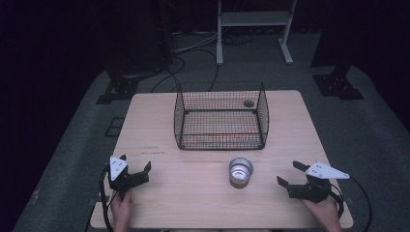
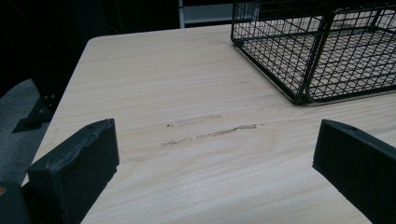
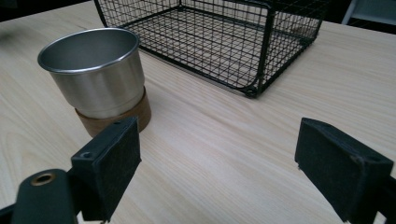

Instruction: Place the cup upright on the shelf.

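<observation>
While nothing is yet gripped, the scene is read view by view.

High view: a steel cup [image 1: 240, 171] is seen upright on the surface [image 1: 193, 193], just near of the wire basket [image 1: 221, 116]; the right tongs [image 1: 291, 175] lie to its right and are judged nearer to it than the left tongs [image 1: 135, 165], which lie well apart at the left.

Left gripper view: the left tongs [image 2: 215, 163] are held spread over bare surface, the basket corner far right.

Right gripper view: the right tongs [image 3: 217, 154] are held spread and empty; the cup [image 3: 93, 70], on a brown base, is seen far left of them, its axis vertical.
</observation>
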`<action>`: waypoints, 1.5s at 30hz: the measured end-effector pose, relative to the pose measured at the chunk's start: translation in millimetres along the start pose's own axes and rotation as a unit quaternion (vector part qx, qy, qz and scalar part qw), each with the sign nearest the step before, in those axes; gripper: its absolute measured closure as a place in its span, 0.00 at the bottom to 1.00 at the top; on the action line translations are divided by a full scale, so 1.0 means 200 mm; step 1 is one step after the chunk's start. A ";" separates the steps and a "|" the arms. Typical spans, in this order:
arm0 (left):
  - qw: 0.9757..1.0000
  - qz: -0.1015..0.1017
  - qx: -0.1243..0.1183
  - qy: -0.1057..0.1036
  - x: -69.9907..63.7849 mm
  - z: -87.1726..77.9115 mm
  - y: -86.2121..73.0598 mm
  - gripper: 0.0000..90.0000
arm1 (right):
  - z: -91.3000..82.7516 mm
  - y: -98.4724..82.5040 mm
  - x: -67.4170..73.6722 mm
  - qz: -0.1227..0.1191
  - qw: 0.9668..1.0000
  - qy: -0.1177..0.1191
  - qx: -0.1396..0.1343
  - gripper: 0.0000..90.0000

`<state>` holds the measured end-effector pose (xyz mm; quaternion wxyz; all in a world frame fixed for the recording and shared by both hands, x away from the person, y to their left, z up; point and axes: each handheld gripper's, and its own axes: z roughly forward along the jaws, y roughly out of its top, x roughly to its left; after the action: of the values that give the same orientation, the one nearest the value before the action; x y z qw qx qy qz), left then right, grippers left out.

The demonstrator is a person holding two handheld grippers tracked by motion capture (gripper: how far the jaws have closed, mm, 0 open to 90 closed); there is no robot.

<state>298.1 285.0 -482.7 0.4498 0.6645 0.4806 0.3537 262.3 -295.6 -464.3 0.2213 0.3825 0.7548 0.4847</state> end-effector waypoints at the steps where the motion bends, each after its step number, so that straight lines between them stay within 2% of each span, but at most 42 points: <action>1: 1.000 0.001 0.000 0.000 0.00 0.00 0.00 0.00 | 0.00 0.00 0.00 -0.001 1.000 0.001 0.001 0.15; 22: 1.000 0.001 -0.001 -0.001 0.00 0.00 0.00 0.00 | 0.05 0.03 0.09 -0.029 0.999 0.024 0.010 0.15; 45: 1.000 0.001 0.000 -0.001 0.00 0.00 0.00 0.00 | 0.09 0.07 0.16 -0.041 0.998 0.049 0.017 0.15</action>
<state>297.8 284.9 -482.6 0.4500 0.6650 0.4795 0.3539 260.9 -256.9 -459.4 0.1972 0.3302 0.7882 0.4804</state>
